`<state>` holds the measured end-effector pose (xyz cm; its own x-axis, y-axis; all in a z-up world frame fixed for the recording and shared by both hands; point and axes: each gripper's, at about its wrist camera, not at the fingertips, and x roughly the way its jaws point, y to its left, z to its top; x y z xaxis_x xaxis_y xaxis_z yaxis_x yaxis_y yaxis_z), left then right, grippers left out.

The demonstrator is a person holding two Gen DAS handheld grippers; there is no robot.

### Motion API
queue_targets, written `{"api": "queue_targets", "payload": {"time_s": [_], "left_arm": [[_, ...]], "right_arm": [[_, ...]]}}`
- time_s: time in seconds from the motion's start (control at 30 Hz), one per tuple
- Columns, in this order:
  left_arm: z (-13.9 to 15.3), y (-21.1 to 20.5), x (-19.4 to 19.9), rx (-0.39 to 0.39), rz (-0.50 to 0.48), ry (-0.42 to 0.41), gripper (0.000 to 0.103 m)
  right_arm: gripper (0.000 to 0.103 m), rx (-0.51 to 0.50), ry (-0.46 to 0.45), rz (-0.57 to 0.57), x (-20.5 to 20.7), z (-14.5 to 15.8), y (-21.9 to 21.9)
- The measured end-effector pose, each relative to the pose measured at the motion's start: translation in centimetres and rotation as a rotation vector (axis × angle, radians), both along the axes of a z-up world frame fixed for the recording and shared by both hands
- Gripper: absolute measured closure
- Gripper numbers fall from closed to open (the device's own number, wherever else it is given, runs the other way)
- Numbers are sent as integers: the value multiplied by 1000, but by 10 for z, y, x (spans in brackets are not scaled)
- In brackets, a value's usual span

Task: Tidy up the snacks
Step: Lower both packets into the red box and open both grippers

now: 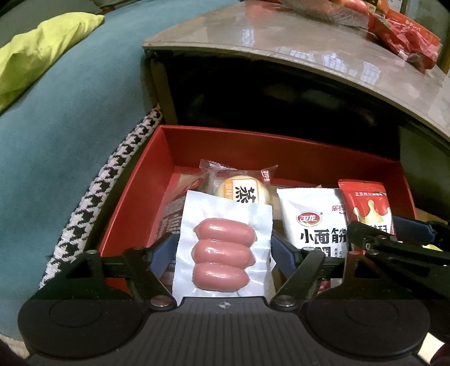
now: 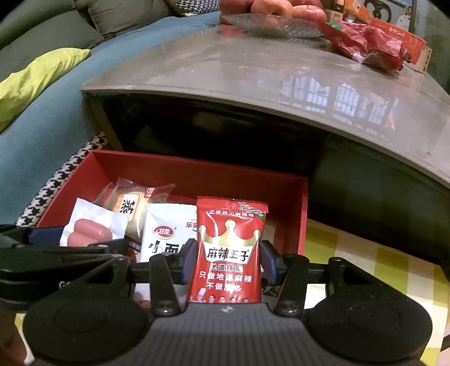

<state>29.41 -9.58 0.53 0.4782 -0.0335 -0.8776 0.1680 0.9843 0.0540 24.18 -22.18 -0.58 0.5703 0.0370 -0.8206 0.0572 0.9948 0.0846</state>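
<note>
A red box point(image 1: 135, 197) sits low in front of a table and holds several snacks. A clear pack of three pink sausages point(image 1: 222, 253) stands in it between the pads of my left gripper point(image 1: 225, 247). The pack lies flat and unbuckled, and the pads stand at its edges without pressing, so the gripper is open. My right gripper point(image 2: 227, 259) is shut on a red spicy-strip packet point(image 2: 229, 247), held upright over the box's right side point(image 2: 303, 211). A white gluten-snack packet point(image 1: 309, 219) and a wrapped round cake point(image 1: 244, 188) lie between and behind them.
A glossy grey table point(image 2: 253, 84) overhangs the box and carries red bags point(image 2: 365, 45) and a glass dish of apples point(image 2: 272, 22). A teal sofa point(image 1: 70, 112) with a lime cushion point(image 1: 42, 50) and a houndstooth cloth point(image 1: 98, 191) is on the left. A yellow checked cloth point(image 2: 365, 267) is on the right.
</note>
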Motion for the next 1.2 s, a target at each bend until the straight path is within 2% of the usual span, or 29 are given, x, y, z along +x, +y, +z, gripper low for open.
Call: {"api": "queue_targets", "payload": {"time_s": [0.3,0.53,0.87,1.2], "left_arm": [[1,5,1,-14,13,8,17],[5,11,-5,-39,18,25,16],[21,16,-17,-32,30,-23,15],[38,32,-43,-43,58,-89,3]], "right_arm": [[39,6,-6,-5,0,2,-1],[34,0,-24,-9,-6,11,-4],[33,-5,-46,-12,-16,22,-4],[31,14,-82,-9,-37,43,-4]]}}
